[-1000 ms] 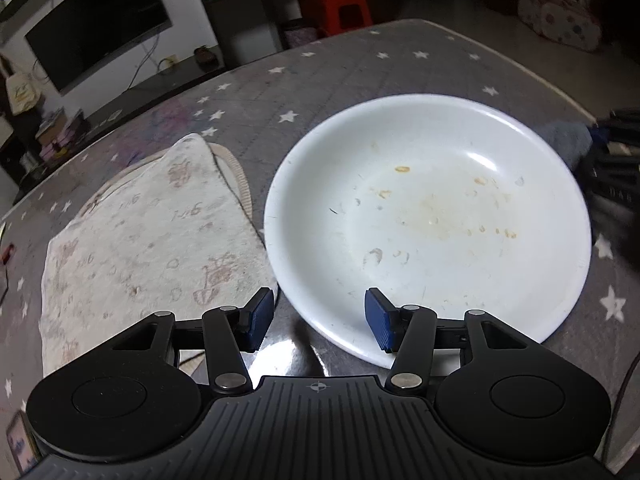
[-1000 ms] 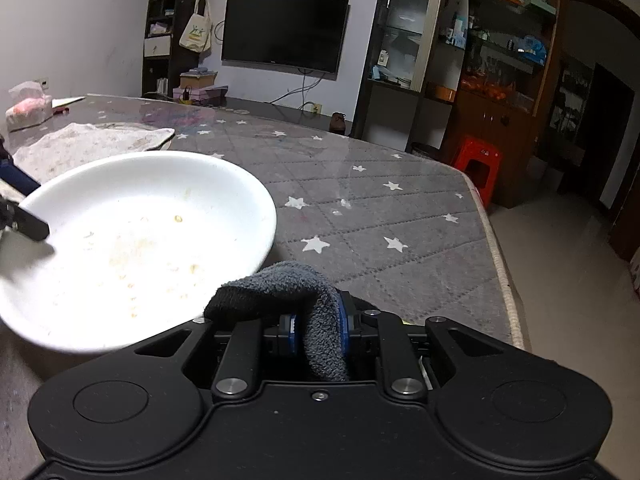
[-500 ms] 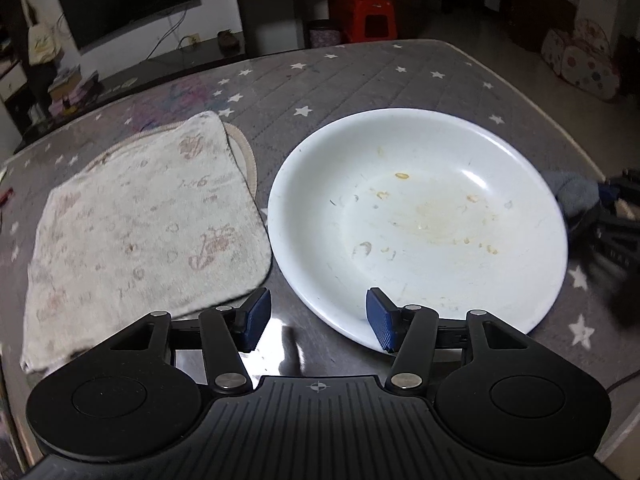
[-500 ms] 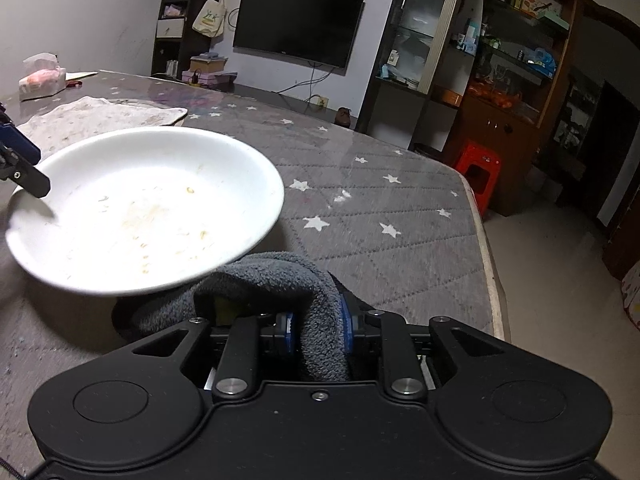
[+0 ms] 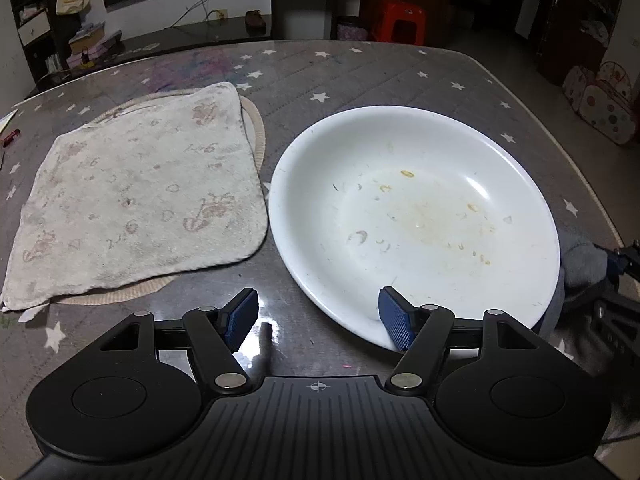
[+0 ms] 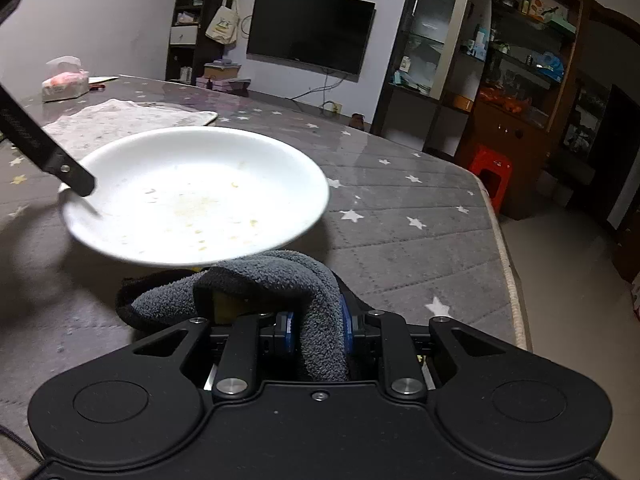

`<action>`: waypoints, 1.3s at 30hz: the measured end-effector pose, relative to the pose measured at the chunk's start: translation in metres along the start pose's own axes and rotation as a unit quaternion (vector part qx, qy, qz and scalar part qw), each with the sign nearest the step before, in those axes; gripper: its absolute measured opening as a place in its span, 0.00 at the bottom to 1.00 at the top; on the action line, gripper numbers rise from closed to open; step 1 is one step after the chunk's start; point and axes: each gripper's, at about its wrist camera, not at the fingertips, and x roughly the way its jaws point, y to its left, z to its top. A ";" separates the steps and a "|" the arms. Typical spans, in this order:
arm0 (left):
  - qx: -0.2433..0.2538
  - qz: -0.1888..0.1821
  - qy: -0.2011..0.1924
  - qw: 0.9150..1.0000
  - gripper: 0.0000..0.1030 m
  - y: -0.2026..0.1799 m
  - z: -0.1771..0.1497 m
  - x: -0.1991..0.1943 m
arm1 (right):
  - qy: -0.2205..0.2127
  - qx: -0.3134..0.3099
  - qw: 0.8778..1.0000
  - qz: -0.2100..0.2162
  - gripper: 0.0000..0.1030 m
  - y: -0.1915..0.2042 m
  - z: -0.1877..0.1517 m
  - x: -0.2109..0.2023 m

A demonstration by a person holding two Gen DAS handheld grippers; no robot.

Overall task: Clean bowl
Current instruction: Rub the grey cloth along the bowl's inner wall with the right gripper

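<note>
A wide white bowl with yellowish food marks sits on the grey star-patterned table; it also shows in the right wrist view. My left gripper is open at the bowl's near rim, its right pad just over the rim and its left pad over bare table. My right gripper is shut on a grey cloth, low beside the bowl's edge. The cloth and that gripper show at the right edge of the left wrist view.
A worn cream towel lies flat left of the bowl on a round mat. A tissue pack sits at the far table corner. The table edge runs close on the right, with a red stool beyond.
The left gripper has pulled back and swung its view, still open at the bowl's near rim. The right gripper with the cloth has dropped lower beside the bowl's edge.
</note>
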 end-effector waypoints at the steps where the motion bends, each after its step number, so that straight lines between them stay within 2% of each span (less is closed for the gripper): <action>1: 0.000 -0.001 0.001 1.000 0.66 0.000 0.000 0.001 | 0.000 -0.002 1.000 0.004 0.23 0.003 -0.001 -0.003; 3: 0.002 -0.005 0.002 1.000 0.64 -0.001 -0.001 0.002 | -0.001 -0.005 1.000 0.011 0.23 0.007 -0.001 -0.006; 6: 0.011 -0.010 0.002 1.000 0.55 -0.004 -0.001 0.004 | -0.003 -0.010 1.000 0.015 0.23 0.012 0.001 -0.009; 8: 0.023 -0.009 0.002 1.000 0.45 -0.009 0.000 0.006 | -0.005 -0.009 1.000 0.015 0.23 0.013 0.002 -0.009; 22: 0.072 0.003 0.002 0.997 0.45 -0.012 0.005 0.015 | -0.008 0.012 1.000 0.005 0.23 -0.003 0.014 0.018; 39: 0.100 0.008 0.003 0.995 0.46 -0.011 0.010 0.021 | -0.006 0.012 1.000 -0.022 0.23 -0.021 0.027 0.049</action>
